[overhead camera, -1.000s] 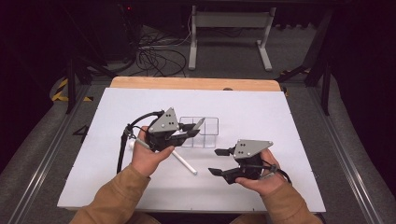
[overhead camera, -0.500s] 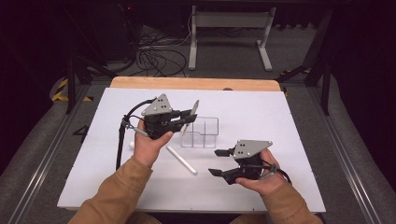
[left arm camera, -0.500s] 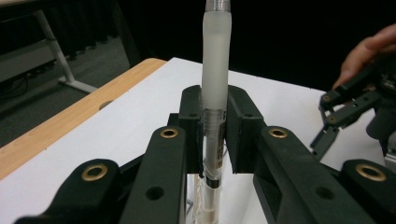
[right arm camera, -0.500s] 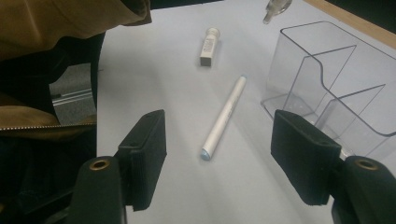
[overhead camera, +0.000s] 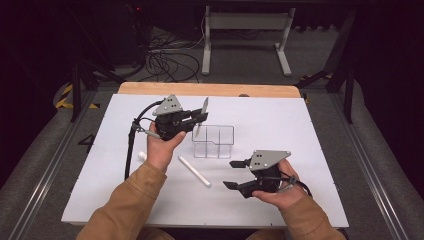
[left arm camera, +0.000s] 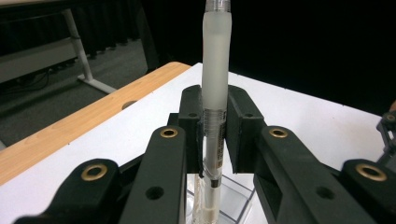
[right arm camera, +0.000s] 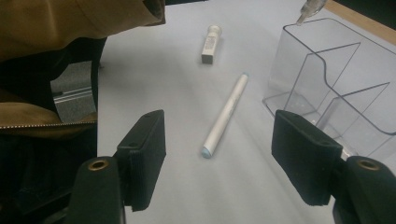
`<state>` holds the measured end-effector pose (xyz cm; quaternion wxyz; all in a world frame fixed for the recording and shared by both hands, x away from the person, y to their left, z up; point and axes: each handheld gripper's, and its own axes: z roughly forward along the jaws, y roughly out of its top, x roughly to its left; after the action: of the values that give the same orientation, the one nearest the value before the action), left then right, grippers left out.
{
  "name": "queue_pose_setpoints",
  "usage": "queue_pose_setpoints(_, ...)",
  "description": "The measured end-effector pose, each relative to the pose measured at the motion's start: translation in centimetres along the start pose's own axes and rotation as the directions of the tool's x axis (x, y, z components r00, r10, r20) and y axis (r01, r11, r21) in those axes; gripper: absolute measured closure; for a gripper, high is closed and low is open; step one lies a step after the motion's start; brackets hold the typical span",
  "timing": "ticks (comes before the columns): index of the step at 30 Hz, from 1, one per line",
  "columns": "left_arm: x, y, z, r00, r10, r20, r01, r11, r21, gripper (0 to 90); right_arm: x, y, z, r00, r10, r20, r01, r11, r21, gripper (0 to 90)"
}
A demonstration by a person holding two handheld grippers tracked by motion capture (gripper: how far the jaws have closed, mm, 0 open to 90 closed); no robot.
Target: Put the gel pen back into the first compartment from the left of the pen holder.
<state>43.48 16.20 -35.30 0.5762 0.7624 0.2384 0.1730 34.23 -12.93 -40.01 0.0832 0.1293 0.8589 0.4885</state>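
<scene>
My left gripper (overhead camera: pixel 198 120) is shut on a translucent pen (overhead camera: pixel 201 116), held nearly upright over the left end of a clear compartment organizer (overhead camera: pixel 220 131). In the left gripper view the pen (left arm camera: pixel 215 84) stands clamped between the black pads, its lower tip hanging over the organizer (left arm camera: pixel 236 196). My right gripper (overhead camera: pixel 233 174) hovers open near the front right with nothing between its fingers. In the right gripper view its jaws (right arm camera: pixel 224 156) stand wide, and beyond them lies a white pen (right arm camera: pixel 225 114) next to the organizer (right arm camera: pixel 327 79).
The white pen (overhead camera: pixel 195 171) lies loose on the white table top (overhead camera: pixel 310 130) in front of the organizer. A short white capped piece (overhead camera: pixel 142 156) rests by my left forearm, also in the right gripper view (right arm camera: pixel 211 43). A wooden strip (overhead camera: pixel 210 89) edges the far side.
My left gripper has carried the pen away from me and slightly left, and the pen now stands more upright over the organizer's left end. The right gripper has stayed still.
</scene>
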Motion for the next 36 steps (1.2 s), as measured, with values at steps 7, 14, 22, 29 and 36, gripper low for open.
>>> queue_pose_setpoints(7,0.4,-0.2,0.3,0.9999,0.001,-0.017,-0.001,1.0,0.009,78.3,0.0,0.0,0.1,1.0,-0.004,-0.001,0.004,1.0,0.005,36.1)
queue_pose_setpoints(14,0.4,-0.4,0.6,0.9995,0.018,-0.026,-0.018,0.9996,0.02,76.9,0.0,0.0,0.1,1.0,-0.005,0.0,0.005,1.0,0.004,36.2)
queue_pose_setpoints(22,-0.2,-0.4,-0.4,0.9958,0.045,-0.08,-0.038,0.9956,0.085,35.6,0.0,0.0,-0.1,1.0,-0.002,0.004,0.002,1.0,-0.001,36.2)
queue_pose_setpoints(29,-1.5,-0.5,-2.9,0.9907,0.09,-0.102,-0.082,0.9937,0.076,27.5,0.0,0.0,-0.1,0.9999,-0.003,0.012,0.003,1.0,-0.004,36.2)
queue_pose_setpoints(36,-2.6,-0.5,-4.7,0.9913,0.096,-0.09,-0.09,0.9935,0.069,21.3,-0.1,0.1,-0.2,0.9999,-0.002,0.017,0.002,1.0,-0.01,36.2)
